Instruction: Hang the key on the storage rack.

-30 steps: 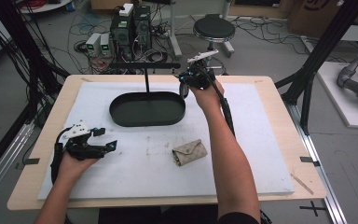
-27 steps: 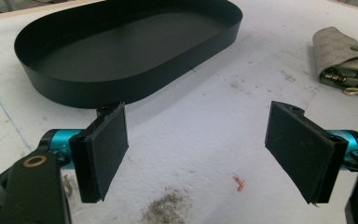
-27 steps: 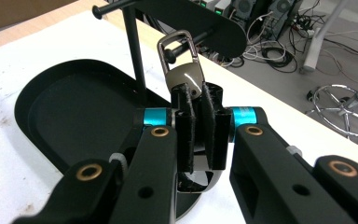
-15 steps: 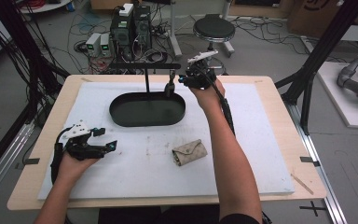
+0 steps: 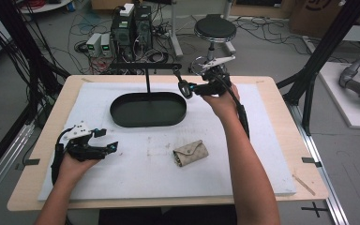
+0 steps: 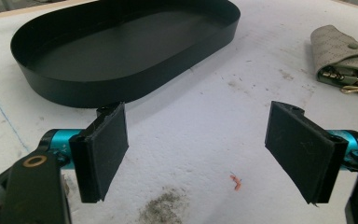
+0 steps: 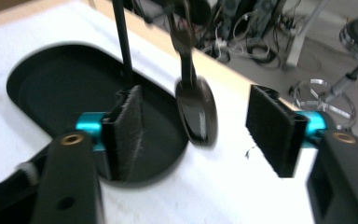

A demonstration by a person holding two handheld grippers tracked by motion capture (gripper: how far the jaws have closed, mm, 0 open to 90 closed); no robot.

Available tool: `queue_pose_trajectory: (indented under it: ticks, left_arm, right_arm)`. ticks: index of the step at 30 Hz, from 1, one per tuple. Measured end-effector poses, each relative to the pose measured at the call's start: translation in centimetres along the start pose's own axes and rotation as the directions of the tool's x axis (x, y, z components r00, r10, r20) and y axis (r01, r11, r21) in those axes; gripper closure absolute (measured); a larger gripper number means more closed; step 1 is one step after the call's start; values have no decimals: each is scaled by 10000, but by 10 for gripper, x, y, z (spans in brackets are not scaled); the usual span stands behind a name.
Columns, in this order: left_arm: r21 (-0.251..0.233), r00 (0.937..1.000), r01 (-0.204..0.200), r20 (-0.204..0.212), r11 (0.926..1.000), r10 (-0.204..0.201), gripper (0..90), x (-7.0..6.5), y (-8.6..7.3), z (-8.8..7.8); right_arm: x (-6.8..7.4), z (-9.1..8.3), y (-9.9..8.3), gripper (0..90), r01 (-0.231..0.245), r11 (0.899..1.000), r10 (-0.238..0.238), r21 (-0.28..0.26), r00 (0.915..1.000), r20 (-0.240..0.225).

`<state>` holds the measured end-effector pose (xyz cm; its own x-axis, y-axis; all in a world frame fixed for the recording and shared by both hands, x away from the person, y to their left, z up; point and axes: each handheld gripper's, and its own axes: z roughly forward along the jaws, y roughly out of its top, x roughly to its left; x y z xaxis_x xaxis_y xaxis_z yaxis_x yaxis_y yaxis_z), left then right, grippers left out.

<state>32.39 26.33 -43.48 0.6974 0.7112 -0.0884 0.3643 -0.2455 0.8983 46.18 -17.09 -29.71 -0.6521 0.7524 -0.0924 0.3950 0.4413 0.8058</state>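
Note:
A black key fob [image 7: 196,112] hangs by its strap from the crossbar [image 5: 145,66] of a black stand, beside the black oval tray [image 5: 122,119]. My right gripper [image 7: 196,128] is open around the fob [image 5: 183,86]. Its jaws have just been opening, and the pads stand clear of the fob on both sides. A beige key pouch [image 5: 191,153] lies on the white mat, also seen from the left gripper [image 6: 342,58]. My left gripper [image 5: 110,146] rests low at the left of the mat, open with nothing between its pads [image 6: 105,149].
The stand's post [image 5: 147,80] rises from the tray's back edge. The tray [image 6: 121,84] lies just ahead of the left gripper. Cables, electronics boxes and a stool [image 5: 214,29] stand on the floor beyond the table's far edge.
The right gripper's jaws have opened off the key fob and the hand has drawn back to the right. The fob now hangs free from the crossbar. The left hand has not moved.

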Motion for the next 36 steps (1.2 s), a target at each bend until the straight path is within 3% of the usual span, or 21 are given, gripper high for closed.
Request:
queue_pose_trajectory:
  ticks: [11,19,36]
  left_arm:
    - [45,10000,-99,9,9999,99,211,-2,0,1]
    - [56,9999,-135,15,9999,135,207,-3,1,1]
    - [-29,10000,-84,2,10000,84,177,-2,0,3]
  right_arm:
    - [-19,-37,-48,219,-683,9976,685,-150,9976,87]
    - [-22,-65,-80,205,-963,9922,979,-790,9951,168]
    - [-20,-80,-148,176,-1578,9830,1602,-934,9869,193]
